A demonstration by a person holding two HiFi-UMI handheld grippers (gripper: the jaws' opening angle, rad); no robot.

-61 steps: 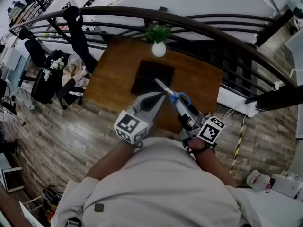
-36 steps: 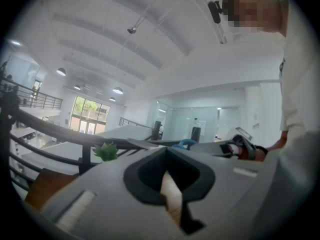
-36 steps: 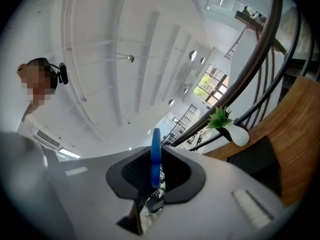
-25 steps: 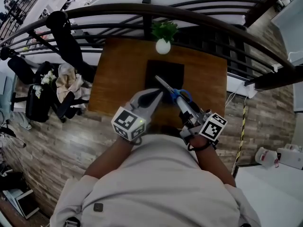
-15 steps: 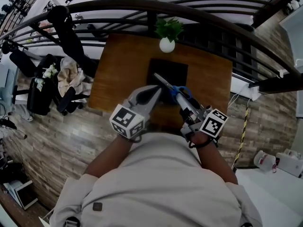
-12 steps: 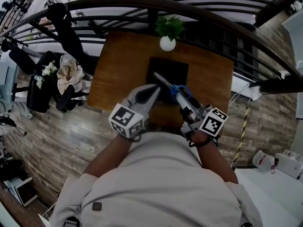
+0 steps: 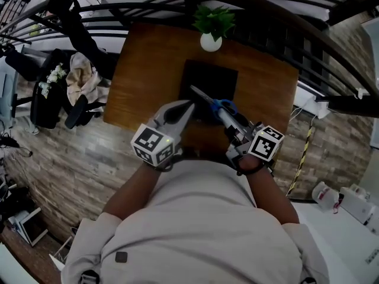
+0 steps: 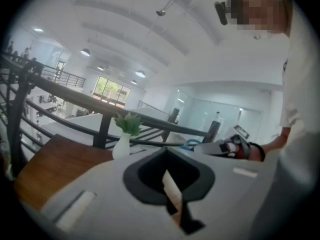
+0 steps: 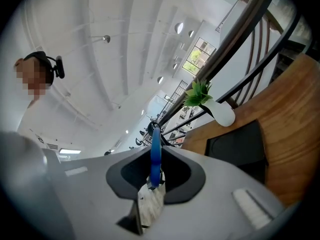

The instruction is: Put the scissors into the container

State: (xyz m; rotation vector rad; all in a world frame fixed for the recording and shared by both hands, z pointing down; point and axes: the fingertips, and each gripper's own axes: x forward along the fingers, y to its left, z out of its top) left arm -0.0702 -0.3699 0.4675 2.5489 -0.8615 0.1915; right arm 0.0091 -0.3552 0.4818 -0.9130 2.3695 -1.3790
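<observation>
On the wooden tabletop (image 7: 148, 70), 1 black container (image 7: 220, 78) is seen, and 1 white vase (image 7: 211, 42) with 1 green plant (image 7: 213, 19) is set just behind it, near the far edge. Beyond that edge, 1 dark curved railing (image 7: 284, 22) is seen.

2 grippers are held by the person above the near side of the tabletop, each fitted with 1 marker cube, 2 cubes in all. 1 pair of scissors (image 7: 216, 104) is clamped in the right gripper (image 7: 231, 122). In the right gripper view the blue handle (image 9: 155, 154) is pinched between the 2 jaws. In the head view the blue handle loops are seen just past the jaw tips, and the metal blades are pointed up and to the left, across the near part of the container. How high they are above it cannot be told.

The left gripper (image 7: 188, 105) is held just left of the scissors, apart from them. Its 2 jaws are brought together, with only 1 thin slit between them and nothing held.
</observation>
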